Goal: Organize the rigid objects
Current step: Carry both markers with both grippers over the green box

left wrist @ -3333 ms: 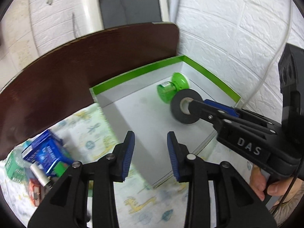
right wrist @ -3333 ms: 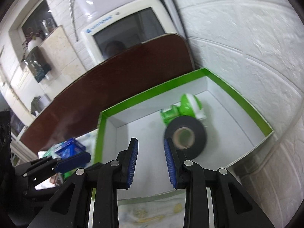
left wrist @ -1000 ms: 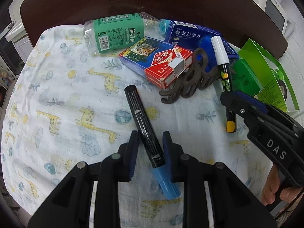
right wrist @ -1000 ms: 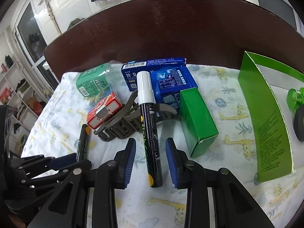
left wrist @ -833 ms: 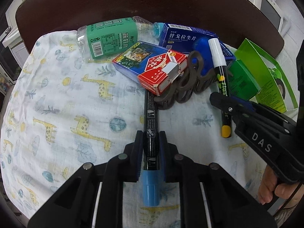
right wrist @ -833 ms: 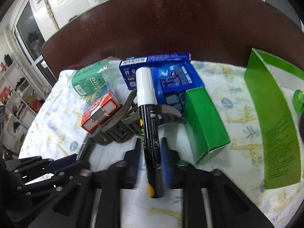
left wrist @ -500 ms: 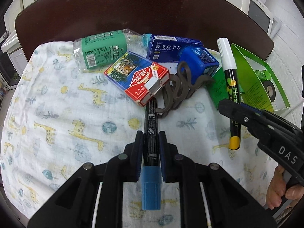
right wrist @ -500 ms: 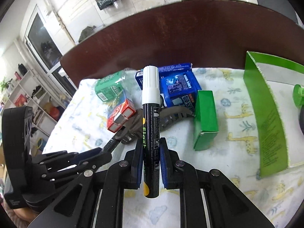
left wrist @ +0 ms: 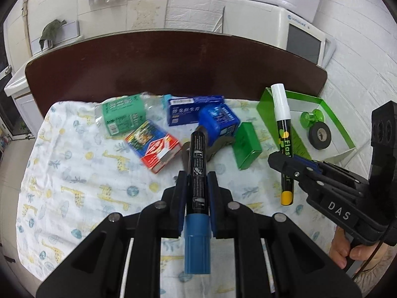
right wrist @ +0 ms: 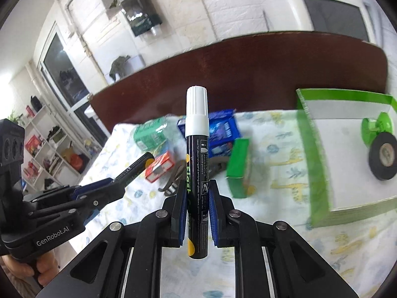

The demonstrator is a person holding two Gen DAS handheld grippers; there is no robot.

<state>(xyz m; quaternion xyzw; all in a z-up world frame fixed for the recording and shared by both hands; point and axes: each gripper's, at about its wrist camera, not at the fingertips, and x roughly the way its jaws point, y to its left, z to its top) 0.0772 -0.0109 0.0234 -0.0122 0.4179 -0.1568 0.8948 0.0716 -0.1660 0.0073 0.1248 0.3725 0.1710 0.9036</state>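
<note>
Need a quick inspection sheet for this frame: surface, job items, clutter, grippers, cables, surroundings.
Surface: giraffe-print cloth over a dark table.
Job's things: blue-capped marker and white-capped marker lifted; green box holds tape roll and a green plastic piece.
Clutter: cartons, bottle, hair claw on the cloth.
Grippers: left gripper and right gripper each shut on a marker.
Cables: one by the right handle.
Surroundings: white brick wall, monitor.

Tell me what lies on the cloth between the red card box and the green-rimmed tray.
In the left wrist view, between the red card box and the green-rimmed tray lie a grey hair claw, partly hidden, and a small green box.
</note>
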